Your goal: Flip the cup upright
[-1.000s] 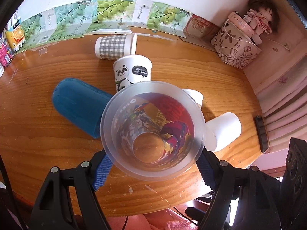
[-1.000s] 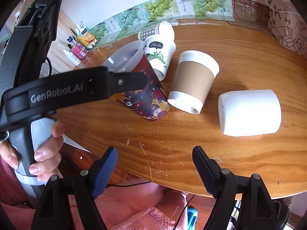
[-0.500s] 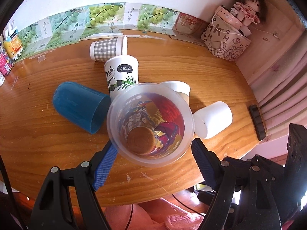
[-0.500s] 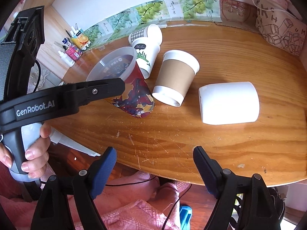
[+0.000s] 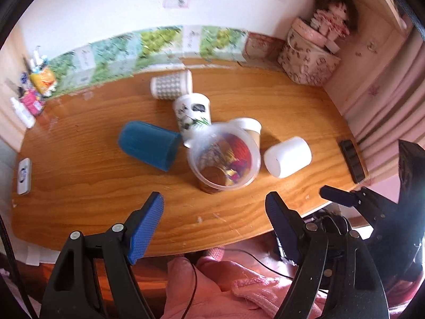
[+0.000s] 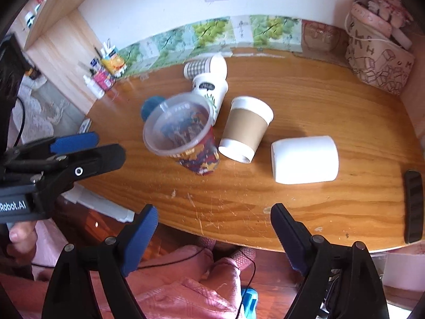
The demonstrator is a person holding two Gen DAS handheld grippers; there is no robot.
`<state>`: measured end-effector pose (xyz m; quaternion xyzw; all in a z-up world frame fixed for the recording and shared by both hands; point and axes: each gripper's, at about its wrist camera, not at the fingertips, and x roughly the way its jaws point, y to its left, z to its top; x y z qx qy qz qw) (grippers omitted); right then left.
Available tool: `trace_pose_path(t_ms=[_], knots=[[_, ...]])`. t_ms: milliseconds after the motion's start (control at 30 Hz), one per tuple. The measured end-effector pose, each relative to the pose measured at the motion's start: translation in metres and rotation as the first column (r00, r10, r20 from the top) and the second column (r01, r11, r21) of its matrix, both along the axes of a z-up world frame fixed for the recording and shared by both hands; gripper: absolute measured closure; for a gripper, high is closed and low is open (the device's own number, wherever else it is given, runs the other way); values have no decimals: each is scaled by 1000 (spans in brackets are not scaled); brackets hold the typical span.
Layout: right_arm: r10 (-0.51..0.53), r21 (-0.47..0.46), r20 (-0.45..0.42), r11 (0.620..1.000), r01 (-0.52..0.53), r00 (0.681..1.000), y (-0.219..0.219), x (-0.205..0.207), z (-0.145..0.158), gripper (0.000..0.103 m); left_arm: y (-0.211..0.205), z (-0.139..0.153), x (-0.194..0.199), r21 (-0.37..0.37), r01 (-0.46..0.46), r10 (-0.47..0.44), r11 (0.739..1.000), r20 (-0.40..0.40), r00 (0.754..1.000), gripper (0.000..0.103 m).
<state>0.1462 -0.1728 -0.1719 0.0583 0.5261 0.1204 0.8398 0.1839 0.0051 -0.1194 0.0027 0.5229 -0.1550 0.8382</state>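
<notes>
Crowded around the clear printed plastic cup [image 5: 224,158], upright and mouth-up near the middle of the tabletop [image 5: 79,180], a little toward the near edge: a blue tumbler [image 5: 148,145] on its side to the left, a panda paper cup [image 5: 193,117] tipped over just behind, a brown-sleeved paper cup [image 6: 247,129] lying touching it on the right, and a white mug [image 5: 288,156] on its side farther right. Behind the panda cup, a gingham paper cup [image 5: 171,85] lying toward the far edge. At the far right corner, a printed fabric box [image 5: 308,58] with a rag doll [image 5: 330,13] on top; at the right edge, a dark remote [image 6: 413,206]; near the left edge, a small white device [image 5: 24,176].

Seen only from the left wrist: doll's face, white device, most of the blue tumbler. Seen only from the right wrist: full length of the sleeved cup, the printed cup's red outer wall, and the left gripper from its side, its pads level with the cup's rim and apart from it.

Left gripper [image 5: 212,220] spread wide, nothing between the fingers, poised above the near edge with the printed cup just ahead and clear of both pads. Right gripper [image 6: 213,228] likewise spread and empty, at the near edge, cup ahead and slightly left.
</notes>
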Motion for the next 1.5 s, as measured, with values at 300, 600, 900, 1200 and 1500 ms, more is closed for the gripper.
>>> trace_pose_path(t_ms=[300,600,900,1200,1500], knots=[[-85,43,201,996,78,976,5,-16,77,16,34,61,-17,-41,-203,207,978,223,953,13],[-124,45,393,992,116,911,5,-34,125,0,38,94,-41,-153,-289,327,945,417,848,1],[-214,50,571,973,227,792,-8,-55,152,0,22,122,-64,-128,-306,316,943,624,715,1],[-257,70,646,957,280,719,-18,-67,162,0,13,128,-74,-141,-293,310,946,668,676,0],[-239,69,643,964,256,728,-18,-65,160,0,12,127,-77,-141,-301,315,943,667,675,0]])
